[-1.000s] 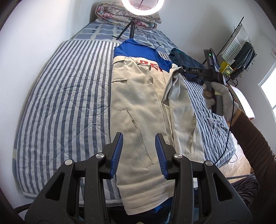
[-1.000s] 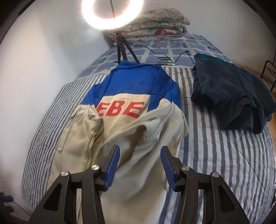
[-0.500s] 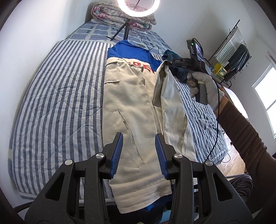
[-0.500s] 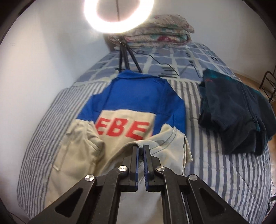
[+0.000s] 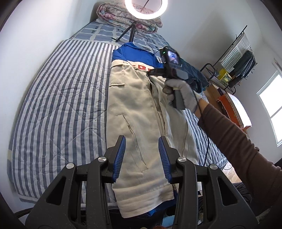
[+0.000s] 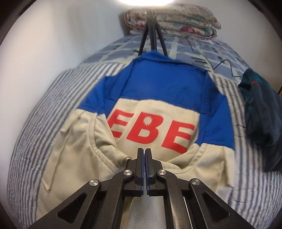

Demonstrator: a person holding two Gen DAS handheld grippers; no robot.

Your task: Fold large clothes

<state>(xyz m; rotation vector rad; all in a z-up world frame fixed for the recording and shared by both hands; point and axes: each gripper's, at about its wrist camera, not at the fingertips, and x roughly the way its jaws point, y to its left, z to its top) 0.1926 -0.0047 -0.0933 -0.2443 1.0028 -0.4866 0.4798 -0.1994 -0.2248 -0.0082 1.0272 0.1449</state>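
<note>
Big beige-and-blue coverall (image 5: pixel 139 109) laid out flat on the striped bed (image 5: pixel 58 98), long axis running straight away from the near edge up toward the ring light (image 5: pixel 146 8), blue yoke with red letters at the far end. Legs folded up over the body, so beige cloth on top nearly the whole way.

Right tongs (image 6: pixel 145 159) pinched fully together, tips right at the fold of beige fabric just below the red lettering. Looks like cloth caught there, but can't actually see any between the pads. Gloved hand (image 5: pixel 183 93) hovering over the right-hand leg, clearly the nearer one to that upper fold.

Left tongs (image 5: pixel 141 158) partly open, holding nothing, hanging above the near hem.

Dark folded garment (image 6: pixel 260 112) off to the right, floral quilt (image 6: pixel 172 19) at the head.
</note>
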